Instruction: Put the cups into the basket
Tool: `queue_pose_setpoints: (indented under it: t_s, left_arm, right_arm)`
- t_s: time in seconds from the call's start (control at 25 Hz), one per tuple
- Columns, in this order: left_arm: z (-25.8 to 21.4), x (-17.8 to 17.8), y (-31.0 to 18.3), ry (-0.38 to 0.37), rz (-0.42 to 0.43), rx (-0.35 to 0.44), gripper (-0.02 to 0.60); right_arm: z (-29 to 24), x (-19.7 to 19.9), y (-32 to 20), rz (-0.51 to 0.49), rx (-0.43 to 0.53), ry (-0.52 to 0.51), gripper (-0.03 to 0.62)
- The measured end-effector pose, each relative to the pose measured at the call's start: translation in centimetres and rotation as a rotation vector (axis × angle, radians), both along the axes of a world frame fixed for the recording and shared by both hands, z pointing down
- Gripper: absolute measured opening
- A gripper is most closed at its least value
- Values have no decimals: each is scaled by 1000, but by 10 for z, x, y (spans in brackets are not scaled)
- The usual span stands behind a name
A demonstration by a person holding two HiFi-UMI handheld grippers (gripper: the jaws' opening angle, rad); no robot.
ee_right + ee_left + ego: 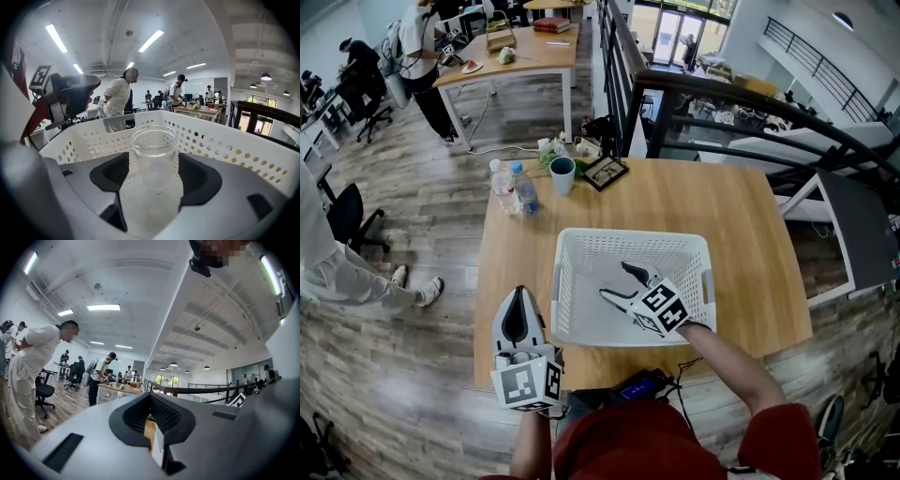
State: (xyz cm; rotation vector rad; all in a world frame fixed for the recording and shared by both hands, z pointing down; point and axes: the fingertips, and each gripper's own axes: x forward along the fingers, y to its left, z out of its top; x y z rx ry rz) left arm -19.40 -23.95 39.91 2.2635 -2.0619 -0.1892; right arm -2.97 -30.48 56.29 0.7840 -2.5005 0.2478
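Note:
A clear glass cup (153, 154) stands upright on the floor of the white perforated basket (628, 236), seen in the right gripper view between the jaws of my right gripper (153, 164). The jaws are apart, with a thin gap showing on each side of the cup's body. In the head view this gripper (613, 279) reaches into the basket from the near right, and the clear cup is hard to make out there. A teal cup (562, 174) stands at the table's far edge. My left gripper (519, 294) hovers left of the basket, shut and empty.
Two water bottles (514, 187) and a framed picture (606, 172) flank the teal cup. A black device with cables (637, 385) lies at the near edge. A dark railing (623, 84) runs behind the table. People stand at desks at far left.

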Motion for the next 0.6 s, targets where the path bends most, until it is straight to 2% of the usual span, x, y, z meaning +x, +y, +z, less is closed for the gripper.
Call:
queue_pose_setpoints:
  t_s: [0.6]
  left_arm:
    - [0, 0, -2, 8, 3, 1, 0]
  right_arm:
    - [2, 4, 0, 4, -9, 22, 311]
